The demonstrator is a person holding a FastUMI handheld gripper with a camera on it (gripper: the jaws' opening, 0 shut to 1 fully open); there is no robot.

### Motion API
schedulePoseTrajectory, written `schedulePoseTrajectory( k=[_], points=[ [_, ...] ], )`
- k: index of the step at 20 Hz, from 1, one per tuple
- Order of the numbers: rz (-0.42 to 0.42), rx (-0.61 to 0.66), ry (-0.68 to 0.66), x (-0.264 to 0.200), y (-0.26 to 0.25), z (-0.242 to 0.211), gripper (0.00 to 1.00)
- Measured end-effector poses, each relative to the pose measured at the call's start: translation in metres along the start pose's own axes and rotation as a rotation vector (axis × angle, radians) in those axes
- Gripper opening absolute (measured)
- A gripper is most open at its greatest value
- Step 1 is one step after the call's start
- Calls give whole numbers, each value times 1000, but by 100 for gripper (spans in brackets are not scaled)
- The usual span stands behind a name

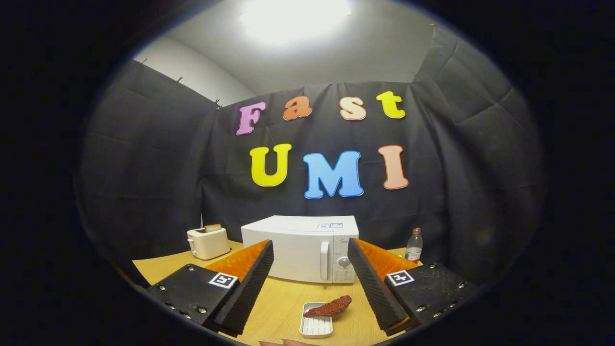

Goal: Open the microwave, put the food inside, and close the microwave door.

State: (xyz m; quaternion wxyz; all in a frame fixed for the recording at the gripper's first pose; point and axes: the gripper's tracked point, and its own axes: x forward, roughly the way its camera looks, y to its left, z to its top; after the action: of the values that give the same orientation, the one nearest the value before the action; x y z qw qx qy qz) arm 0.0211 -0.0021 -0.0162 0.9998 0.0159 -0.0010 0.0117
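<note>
Food (pixel 329 307), a reddish-brown lumpy piece, lies partly in a small white tray (pixel 315 327) on the wooden surface (pixel 283 300), between the wide-spread, empty fingers (pixel 311 283). Beyond them stands the white microwave (pixel 300 247), door shut.

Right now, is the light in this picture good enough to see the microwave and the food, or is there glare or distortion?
In the gripper view, the ceiling lamp is blown out, yet the closed microwave and the food on its tray read sharply; the fisheye bends the booth walls; the open gripper frames the microwave.
</note>
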Motion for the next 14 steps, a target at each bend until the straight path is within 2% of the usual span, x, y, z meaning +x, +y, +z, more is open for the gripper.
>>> schedulePoseTrajectory(
  k=[9,14],
  points=[
    [-43,-45,0,45,0,-27,97],
    [-53,0,-31,77,0,-34,97]
  ],
)
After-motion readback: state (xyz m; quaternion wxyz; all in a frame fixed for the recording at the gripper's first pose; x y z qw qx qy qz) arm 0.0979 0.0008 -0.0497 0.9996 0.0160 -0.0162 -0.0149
